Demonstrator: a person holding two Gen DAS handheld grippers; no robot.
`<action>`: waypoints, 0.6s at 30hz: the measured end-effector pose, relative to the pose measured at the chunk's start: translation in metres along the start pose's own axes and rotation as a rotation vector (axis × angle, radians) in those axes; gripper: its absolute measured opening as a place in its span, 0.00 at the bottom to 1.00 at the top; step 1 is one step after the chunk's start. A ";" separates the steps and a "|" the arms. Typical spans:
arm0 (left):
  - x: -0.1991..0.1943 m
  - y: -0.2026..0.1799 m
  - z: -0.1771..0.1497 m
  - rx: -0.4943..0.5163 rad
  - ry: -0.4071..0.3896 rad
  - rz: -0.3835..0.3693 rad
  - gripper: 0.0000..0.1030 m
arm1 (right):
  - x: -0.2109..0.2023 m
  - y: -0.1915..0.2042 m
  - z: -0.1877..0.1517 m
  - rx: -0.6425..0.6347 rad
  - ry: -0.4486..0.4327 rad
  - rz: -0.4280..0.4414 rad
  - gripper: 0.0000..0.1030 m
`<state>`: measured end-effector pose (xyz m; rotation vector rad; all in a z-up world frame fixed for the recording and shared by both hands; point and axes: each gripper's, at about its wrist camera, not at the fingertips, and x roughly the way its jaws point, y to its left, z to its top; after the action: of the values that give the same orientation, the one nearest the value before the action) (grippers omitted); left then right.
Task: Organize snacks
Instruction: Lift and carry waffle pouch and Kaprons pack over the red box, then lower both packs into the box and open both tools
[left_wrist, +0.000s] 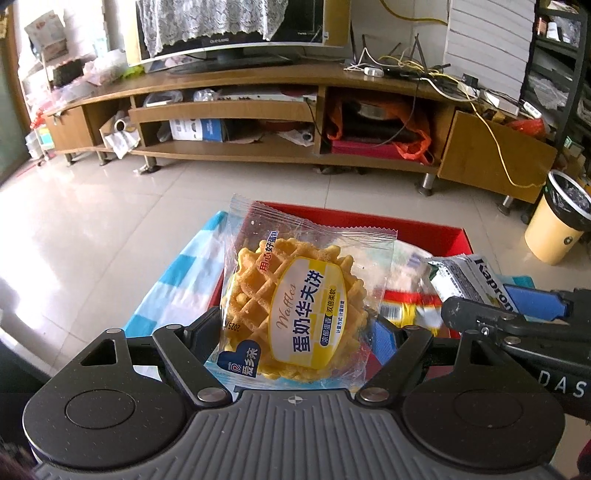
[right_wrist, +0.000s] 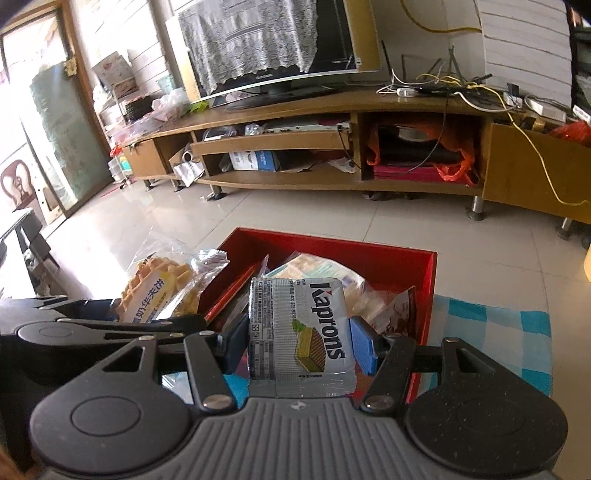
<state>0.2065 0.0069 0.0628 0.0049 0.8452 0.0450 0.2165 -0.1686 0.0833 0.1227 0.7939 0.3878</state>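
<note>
Clear plastic wrapping, printed with a yellow label, fills the gap of the left gripper (left_wrist: 295, 328): its jaws are clamped on a packaged waffle (left_wrist: 295, 302), one black finger pressing each side of the packet, which stands upright and rises well above the fingertips. Just right of those jaws, the right gripper (right_wrist: 301, 341) grasps a silver Kaprons wafer pack (right_wrist: 299, 332) between its blue pads (right_wrist: 364, 345), the pack upright with its printed name running top to bottom; from the left wrist view the same pack (left_wrist: 469, 280) pokes up beside the waffle, the two packets near each other but apart. Beyond and below both sets of jaws sits a red box (right_wrist: 428, 273), open at the top, its far wall past the fingertips; inside it lie several more wrapped snacks (right_wrist: 321, 269) in a loose heap, among them a pale cracker packet and a red-and-yellow one (left_wrist: 402, 310). Under the box, showing to the outer side of each gripper, is a blue-and-white checked cloth (right_wrist: 495, 332). Farther ahead stretches a pale tiled floor (left_wrist: 110, 206), then a long wooden TV stand (left_wrist: 236, 85) with cluttered shelves, a lace-draped television (right_wrist: 273, 48) on top, and a yellow waste bin (left_wrist: 554, 229) far off to the right.
</note>
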 end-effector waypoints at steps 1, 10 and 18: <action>0.003 -0.001 0.003 -0.002 -0.001 0.001 0.82 | 0.003 -0.001 0.002 0.004 -0.001 -0.002 0.57; 0.043 -0.001 0.023 -0.032 0.027 0.014 0.82 | 0.040 -0.015 0.019 0.036 0.022 -0.022 0.57; 0.066 -0.002 0.027 -0.034 0.059 0.039 0.82 | 0.067 -0.022 0.024 0.030 0.058 -0.040 0.57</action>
<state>0.2708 0.0077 0.0313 -0.0121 0.9032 0.0969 0.2828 -0.1628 0.0499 0.1234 0.8581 0.3426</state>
